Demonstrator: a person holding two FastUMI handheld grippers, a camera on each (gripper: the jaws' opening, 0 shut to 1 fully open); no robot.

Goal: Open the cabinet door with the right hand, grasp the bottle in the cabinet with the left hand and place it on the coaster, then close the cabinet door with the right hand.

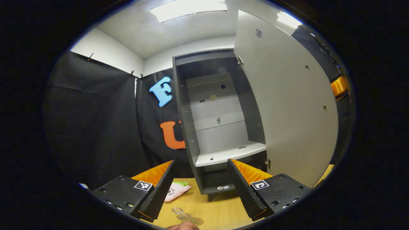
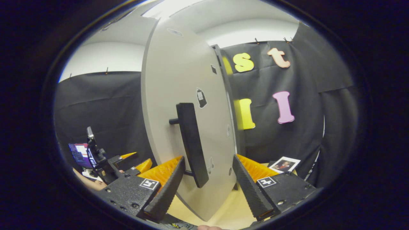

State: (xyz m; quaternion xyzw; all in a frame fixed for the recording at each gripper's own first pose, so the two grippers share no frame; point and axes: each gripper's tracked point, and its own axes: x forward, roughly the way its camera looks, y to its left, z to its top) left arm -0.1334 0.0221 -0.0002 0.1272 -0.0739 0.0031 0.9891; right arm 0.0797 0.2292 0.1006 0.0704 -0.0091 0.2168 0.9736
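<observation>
Left gripper view: clear bottle (image 1: 183,215) cut off at bottom edge, coaster hard to make out; sits low between spread fingers of left gripper (image 1: 201,188), untouched. Cabinet (image 1: 220,127) centre, door (image 1: 287,105) swung open right. Right gripper view: right gripper (image 2: 207,182) released, handle (image 2: 191,143) between fingers.

We saw each gripper body, left gripper (image 1: 201,191) and right gripper (image 2: 207,191), as black blocks with screws, square coded tags, and ridged finger faces.

Both views near cabinet door (image 1: 287,105).
</observation>
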